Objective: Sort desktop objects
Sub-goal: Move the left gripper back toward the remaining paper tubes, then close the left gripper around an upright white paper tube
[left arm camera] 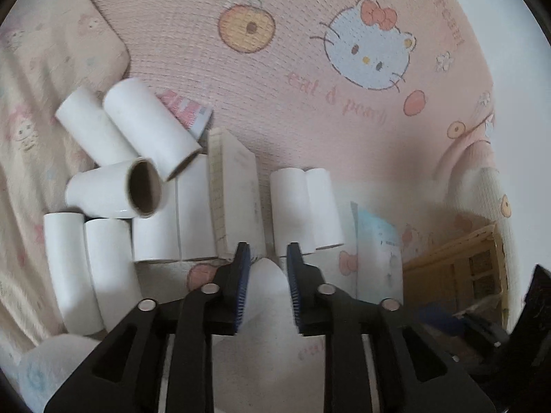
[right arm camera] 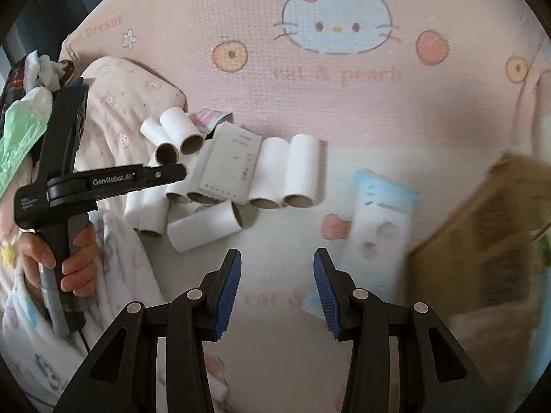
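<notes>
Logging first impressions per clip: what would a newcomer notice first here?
A jumble of white rolls piled at the left of a pink cartoon-cat cloth, around a flat box. The left claw hangs over one roll; the right claw is empty.

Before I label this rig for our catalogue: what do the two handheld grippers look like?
Both are black plastic with two fingers, ribbed blue pads and silver round pivot pins. The left gripper, seen from the side, has a pistol-style handle, white "GenRobot" lettering and a thin black cable beneath. The right gripper looks the same.
</notes>
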A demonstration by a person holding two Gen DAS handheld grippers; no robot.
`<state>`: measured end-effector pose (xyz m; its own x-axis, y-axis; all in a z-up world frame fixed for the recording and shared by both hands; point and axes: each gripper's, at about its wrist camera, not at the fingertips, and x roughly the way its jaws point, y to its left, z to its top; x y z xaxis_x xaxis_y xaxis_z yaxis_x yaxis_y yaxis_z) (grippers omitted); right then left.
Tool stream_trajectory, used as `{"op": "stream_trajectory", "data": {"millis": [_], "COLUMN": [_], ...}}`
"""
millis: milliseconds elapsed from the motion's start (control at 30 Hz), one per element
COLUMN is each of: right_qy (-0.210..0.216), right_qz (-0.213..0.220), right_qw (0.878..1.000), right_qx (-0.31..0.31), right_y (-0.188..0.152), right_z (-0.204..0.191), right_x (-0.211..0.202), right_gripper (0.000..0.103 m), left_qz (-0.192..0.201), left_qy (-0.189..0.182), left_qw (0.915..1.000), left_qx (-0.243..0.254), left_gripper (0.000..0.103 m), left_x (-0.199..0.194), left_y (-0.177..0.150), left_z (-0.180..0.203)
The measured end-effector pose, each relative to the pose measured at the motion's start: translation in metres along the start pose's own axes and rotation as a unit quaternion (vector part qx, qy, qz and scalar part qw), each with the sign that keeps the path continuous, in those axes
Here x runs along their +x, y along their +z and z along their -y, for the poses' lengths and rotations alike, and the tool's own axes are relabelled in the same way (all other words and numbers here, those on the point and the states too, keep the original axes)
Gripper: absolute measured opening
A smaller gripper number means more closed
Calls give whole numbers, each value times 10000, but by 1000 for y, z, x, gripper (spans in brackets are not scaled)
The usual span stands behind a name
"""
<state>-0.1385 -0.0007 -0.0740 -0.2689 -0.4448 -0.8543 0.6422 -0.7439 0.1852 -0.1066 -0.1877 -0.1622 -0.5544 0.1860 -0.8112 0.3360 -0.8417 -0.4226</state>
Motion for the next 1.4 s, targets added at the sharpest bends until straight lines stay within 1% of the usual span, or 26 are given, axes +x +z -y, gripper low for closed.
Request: {"op": "stream_trajectory", "data": {"millis": [67, 133, 200, 300, 433, 567, 700, 800, 933, 1100, 1267, 1400], "right_qy": [101, 211, 312, 418, 540, 638, 831, 903, 1087, 1154, 1163, 1218], "right_qz": [-33, -38, 35, -7, -109, -260, -364, -425, -516, -494, -462, -446], "right_qw": [9999, 9997, 9995, 9991, 9984, 9974, 9951, 9939, 9912, 9902, 9901, 9888], "right_qx": [98, 130, 79, 29, 80, 219, 399, 474, 548, 608, 635, 736], "right_y": [-2, -4, -4, -3, -2, -6, -12, -16, -20, -22, -23, -26], "right_z": [-6, -13, -19, -24, -25, -25, -26, -29, -32, -39, -40, -36], "right_x": [17, 30, 38, 49, 63, 78, 91, 100, 108, 114, 115, 114], "right_gripper": [40, 40, 40, 40, 40, 40, 40, 40, 40, 40, 40, 40], "left_qz": [-105, -203, -303, -479, -643, -687, -850, -982, -1131, -1239, -1565, -1575], "left_qy": [7, 106, 213, 96, 214, 424, 491, 503, 591, 408, -76, -162], "left_qw": [9998, 9993, 9988, 9987, 9976, 9966, 9951, 9937, 9915, 9913, 9873, 9869], "left_qx": [155, 300, 333, 108, -162, -137, -105, -192, -271, -198, -259, -298], "left_gripper": [29, 33, 34, 35, 35, 35, 35, 35, 39, 40, 40, 40], "left_x": [5, 9, 14, 22, 29, 32, 39, 43, 49, 50, 60, 65], "left_y": [-4, -8, -10, -8, -9, -9, -10, -11, -12, -15, -22, -21], "left_z": [2, 5, 4, -4, -16, -14, -12, -16, -19, -15, -13, -10]}}
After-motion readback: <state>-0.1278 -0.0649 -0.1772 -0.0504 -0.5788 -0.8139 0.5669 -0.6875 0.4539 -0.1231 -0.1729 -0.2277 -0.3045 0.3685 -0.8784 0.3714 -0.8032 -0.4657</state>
